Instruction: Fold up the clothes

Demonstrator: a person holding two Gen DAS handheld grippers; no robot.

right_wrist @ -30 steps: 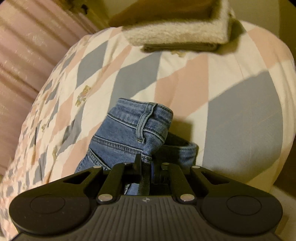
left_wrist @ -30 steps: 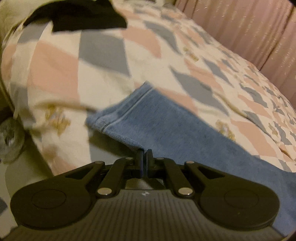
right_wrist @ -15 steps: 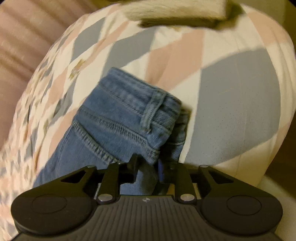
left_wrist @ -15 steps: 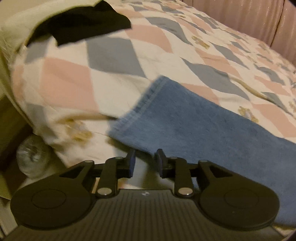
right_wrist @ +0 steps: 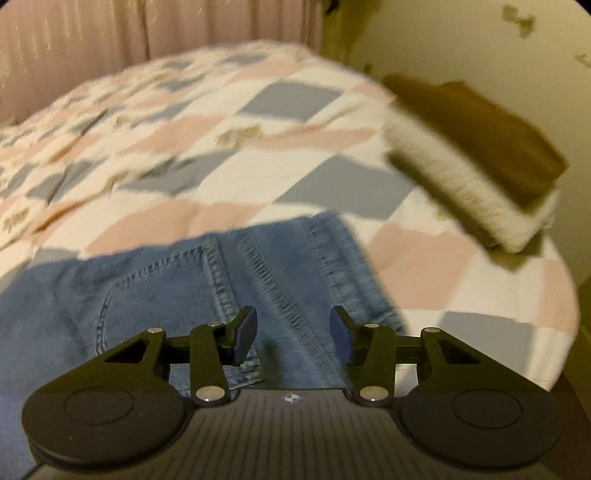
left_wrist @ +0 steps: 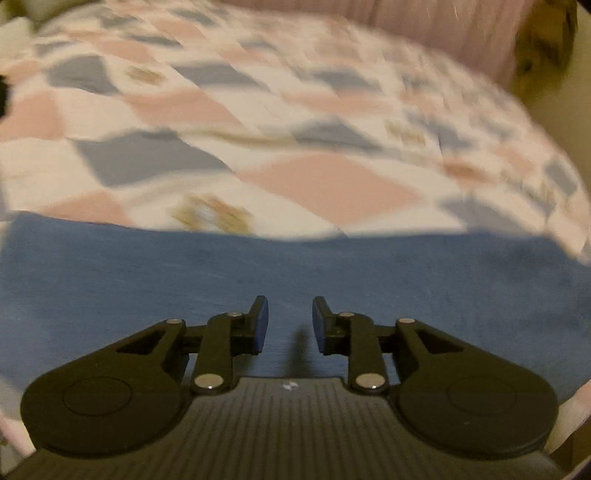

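Blue jeans [left_wrist: 295, 266] lie flat across the near edge of a bed, one leg stretching as a wide band through the left wrist view. My left gripper [left_wrist: 290, 306] hovers over that leg, its jaws apart but closing, with nothing between them. In the right wrist view the jeans' [right_wrist: 184, 280] back pocket and waistband end lie flat. My right gripper [right_wrist: 292, 317] is above the waistband with its jaws opening and no cloth pinched. Both views are motion-blurred.
The bed carries a quilt [left_wrist: 295, 147] of pink, grey and white diamonds. A folded brown garment [right_wrist: 480, 129] sits on a folded cream towel [right_wrist: 461, 199] at the bed's right corner. Pink curtains [right_wrist: 147, 29] hang behind the bed, and a pale wall [right_wrist: 443, 37] stands to the right.
Both grippers let go of the jeans and opened. The left one swept along the leg away from the hem. The right one rolled, and the bunched waistband now lies flat.
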